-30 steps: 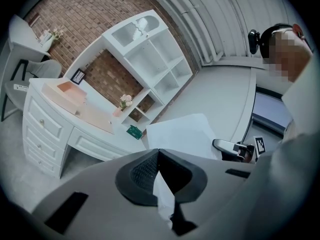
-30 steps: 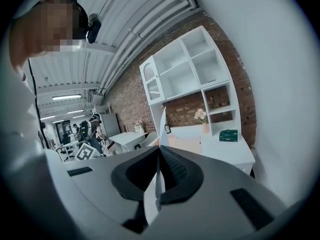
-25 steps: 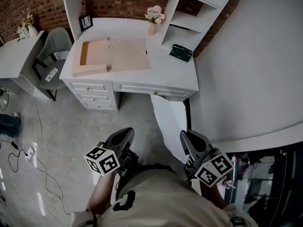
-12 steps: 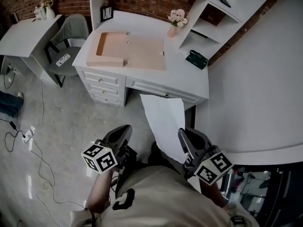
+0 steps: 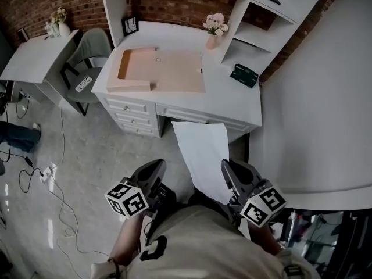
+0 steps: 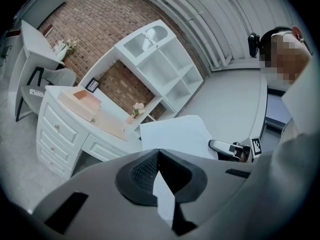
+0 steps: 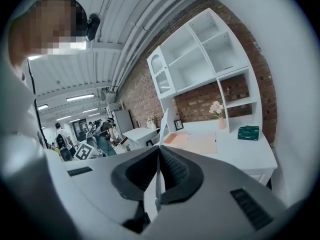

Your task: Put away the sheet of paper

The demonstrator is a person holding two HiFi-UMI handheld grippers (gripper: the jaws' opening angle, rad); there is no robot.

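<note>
Your right gripper (image 5: 228,167) pinches the sheet (image 5: 203,153) by its near edge, ready for the upper-centre desk (image 5: 229,100); left gripper (image 5: 158,166) closed, empty.

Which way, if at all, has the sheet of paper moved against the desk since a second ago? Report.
Yes, in the head view: the sheet of paper has moved left; its far left corner now lies nearer the drawers of the desk.

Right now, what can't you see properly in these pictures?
Head view: near edge of the sheet of paper, hidden behind the person's shirt.
Head view: picture frame, too small to see what it shows.
Head view: dark green item on the desk, too small to name.
</note>
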